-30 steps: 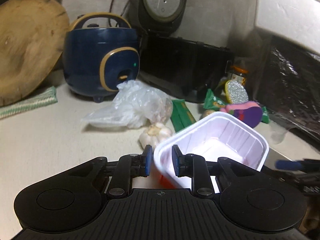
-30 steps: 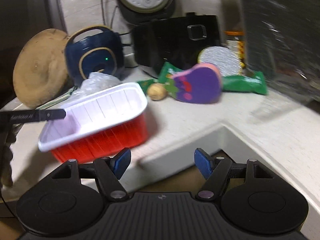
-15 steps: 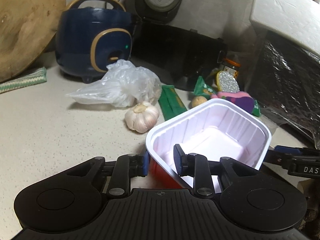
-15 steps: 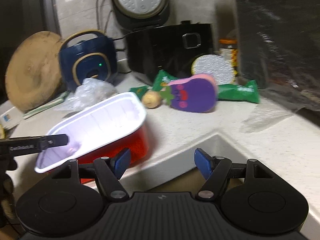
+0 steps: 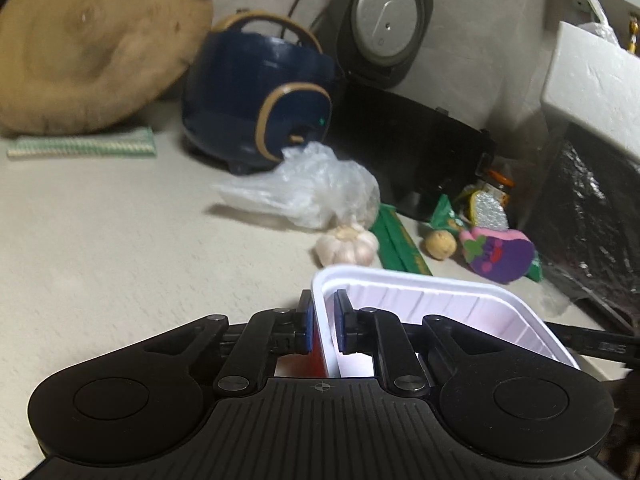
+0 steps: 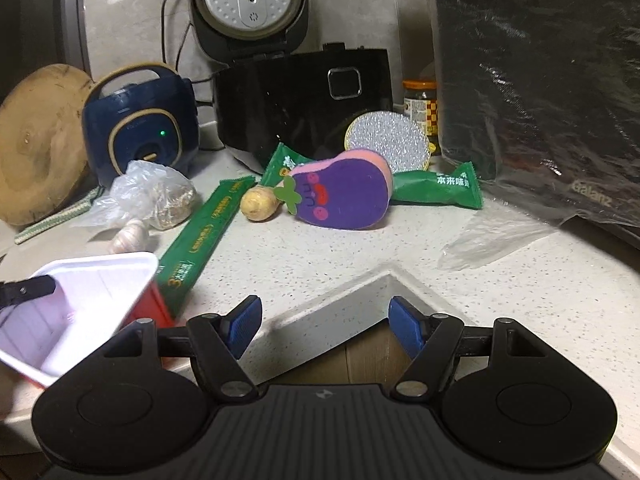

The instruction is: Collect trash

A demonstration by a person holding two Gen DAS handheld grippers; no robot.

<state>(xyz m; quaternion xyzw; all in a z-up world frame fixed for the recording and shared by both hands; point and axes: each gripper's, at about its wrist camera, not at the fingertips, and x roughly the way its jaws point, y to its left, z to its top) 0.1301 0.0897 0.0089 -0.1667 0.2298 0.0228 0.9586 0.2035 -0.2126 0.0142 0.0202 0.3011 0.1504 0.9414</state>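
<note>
A plastic tray [image 5: 440,308], white inside and red outside, is held off the counter by its near wall. My left gripper [image 5: 322,309] is shut on that wall, one pad inside and one outside. In the right wrist view the tray [image 6: 80,292] is at the lower left, tilted, with one of the left gripper's fingers [image 6: 28,290] on its rim. My right gripper [image 6: 326,320] stands open over the counter's inner corner with nothing between its fingers. On the counter lie a long green wrapper [image 6: 204,236], a green snack packet [image 6: 436,186] and a clear plastic bag [image 6: 148,196].
Behind the litter stand a blue rice cooker [image 6: 140,128], a black cooker with its lid up [image 6: 304,100], a wooden board [image 6: 36,144] and a foil-wrapped appliance [image 6: 540,100]. A purple sponge [image 6: 344,196], a garlic bulb [image 5: 348,242] and loose plastic film [image 6: 492,236] lie nearby.
The left gripper's pads have closed onto the tray's wall. The tray has moved toward the lower left of the right wrist view, and the left camera has rolled and sunk a little.
</note>
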